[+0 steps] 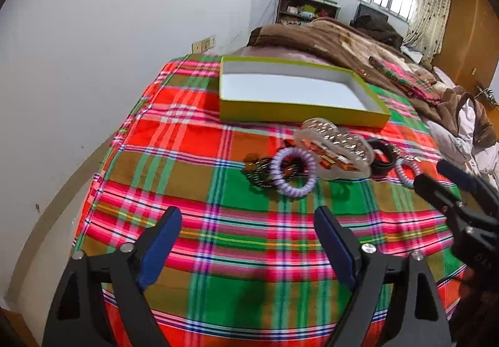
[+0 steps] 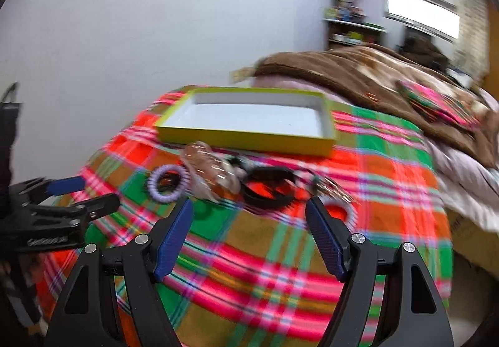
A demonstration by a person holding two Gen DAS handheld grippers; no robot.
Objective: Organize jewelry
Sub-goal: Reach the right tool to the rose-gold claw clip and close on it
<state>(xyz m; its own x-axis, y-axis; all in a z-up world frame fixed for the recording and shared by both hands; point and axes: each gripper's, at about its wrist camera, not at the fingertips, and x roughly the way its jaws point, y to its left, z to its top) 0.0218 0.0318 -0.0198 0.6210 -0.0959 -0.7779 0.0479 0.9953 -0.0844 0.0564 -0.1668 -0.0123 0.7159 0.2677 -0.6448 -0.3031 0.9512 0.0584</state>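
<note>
A pile of hair accessories lies on the plaid cloth [image 1: 187, 166]: a lilac spiral hair tie [image 1: 293, 174] [image 2: 168, 183], a clear rhinestone claw clip [image 1: 335, 146] [image 2: 207, 174], a black band [image 1: 382, 156] [image 2: 269, 189] and a second pale spiral tie [image 1: 408, 172] [image 2: 340, 211]. Behind them stands an empty yellow-green box [image 1: 299, 111] [image 2: 246, 136] with a white inside. My left gripper [image 1: 248, 217] is open and empty, short of the pile. My right gripper [image 2: 249, 208] is open and empty, its tips at the pile's near edge.
The cloth covers the end of a bed beside a white wall [image 1: 109, 50]. A brown blanket [image 1: 336, 38] [image 2: 358, 72] lies behind the box. The right gripper shows at the right edge of the left wrist view [image 1: 458, 194]. The left gripper shows at the left of the right wrist view [image 2: 62, 200].
</note>
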